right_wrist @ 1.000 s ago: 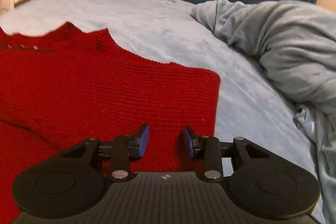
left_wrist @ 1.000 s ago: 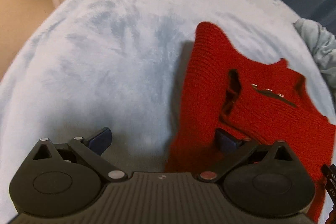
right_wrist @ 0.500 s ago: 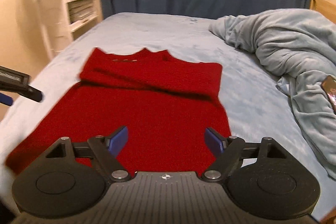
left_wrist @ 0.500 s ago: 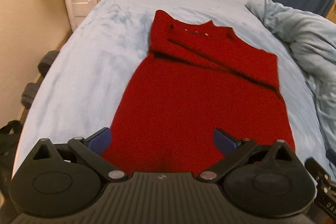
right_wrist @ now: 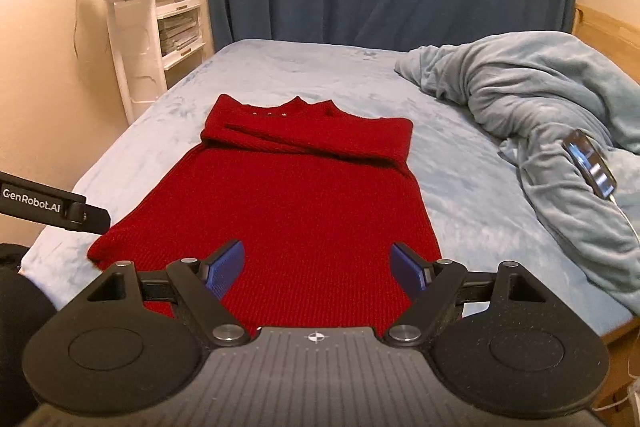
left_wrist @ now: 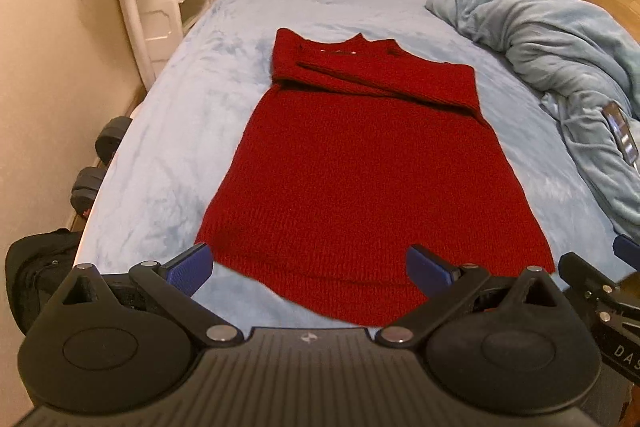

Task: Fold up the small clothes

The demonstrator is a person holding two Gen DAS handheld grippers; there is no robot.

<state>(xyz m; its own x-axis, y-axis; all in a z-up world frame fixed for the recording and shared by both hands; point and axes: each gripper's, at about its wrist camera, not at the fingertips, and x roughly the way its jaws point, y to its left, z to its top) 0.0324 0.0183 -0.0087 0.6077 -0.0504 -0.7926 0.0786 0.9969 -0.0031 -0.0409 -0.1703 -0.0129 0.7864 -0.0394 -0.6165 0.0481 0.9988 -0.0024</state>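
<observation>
Red knit sweater (left_wrist: pixel 372 171) lies flat on the pale blue bedspread (left_wrist: pixel 192 131), sleeves folded across its chest, long axis running straight away from the left gripper (left_wrist: pixel 308 267). That gripper hangs over the hem's left half, fingers spread wide and empty; the hem's left corner sits just beside its left fingertip.

From the right wrist, the sweater (right_wrist: pixel 288 211) again stretches directly ahead (collar farthest). The right gripper (right_wrist: pixel 318 265) is wide and empty over the hem's right half, so each tool likely takes its own corner to fold the hem toward the collar.
</observation>
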